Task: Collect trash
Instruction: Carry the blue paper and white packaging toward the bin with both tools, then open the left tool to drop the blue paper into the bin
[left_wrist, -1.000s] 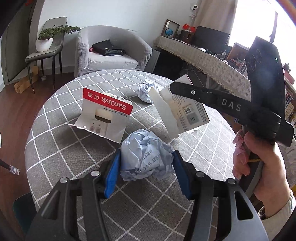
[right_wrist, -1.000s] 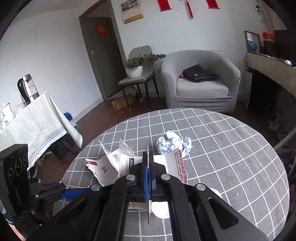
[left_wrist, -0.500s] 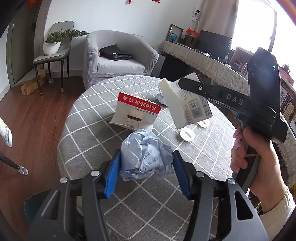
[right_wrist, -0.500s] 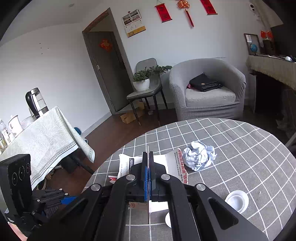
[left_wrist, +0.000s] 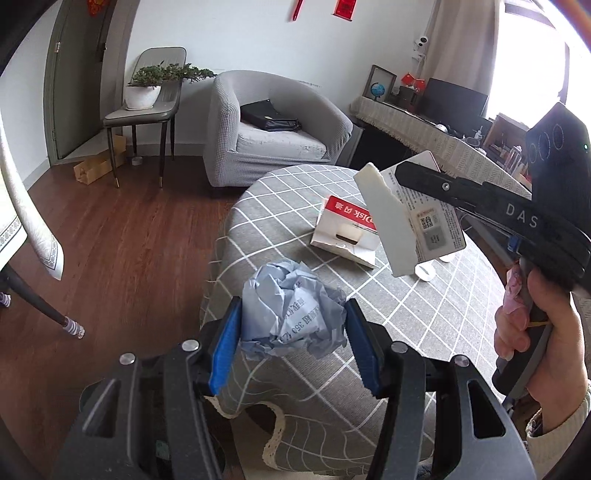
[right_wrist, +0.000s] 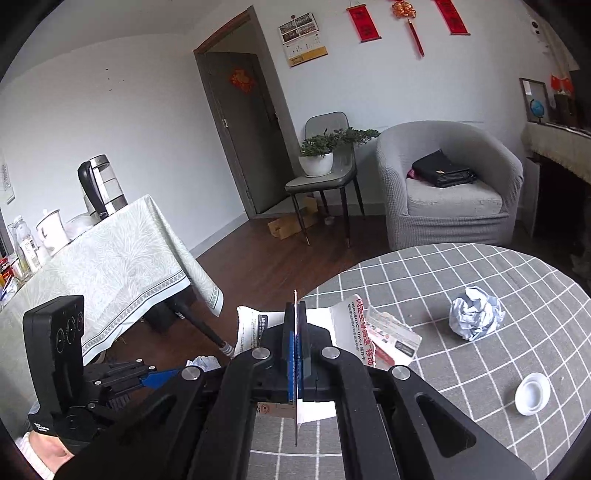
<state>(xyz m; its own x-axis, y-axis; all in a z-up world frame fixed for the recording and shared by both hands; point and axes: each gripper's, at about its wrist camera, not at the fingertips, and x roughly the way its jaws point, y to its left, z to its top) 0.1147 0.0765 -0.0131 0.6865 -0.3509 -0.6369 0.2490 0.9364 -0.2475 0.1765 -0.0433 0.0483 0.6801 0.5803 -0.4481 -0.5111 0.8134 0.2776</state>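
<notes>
My left gripper (left_wrist: 291, 328) is shut on a crumpled pale blue paper ball (left_wrist: 291, 314), held in the air at the near edge of the round checked table (left_wrist: 388, 314). My right gripper (right_wrist: 296, 350) is shut on a white cardboard package piece (right_wrist: 296, 424), seen edge-on; it also shows in the left wrist view (left_wrist: 406, 218), raised above the table. A red and white SanDisk package (left_wrist: 347, 232) lies on the table. A second crumpled paper ball (right_wrist: 474, 317) and a white cap (right_wrist: 532, 393) lie on the table.
A grey armchair (left_wrist: 273, 133) with a black bag stands beyond the table. A chair with a potted plant (left_wrist: 147, 96) is by the door. A second table with a pale cloth (right_wrist: 96, 251) carries a kettle and bottles. Wooden floor lies between them.
Both grippers have pulled back and to the left with their loads. The left gripper with the paper ball now hangs at the table's edge, with floor in view beyond it.
</notes>
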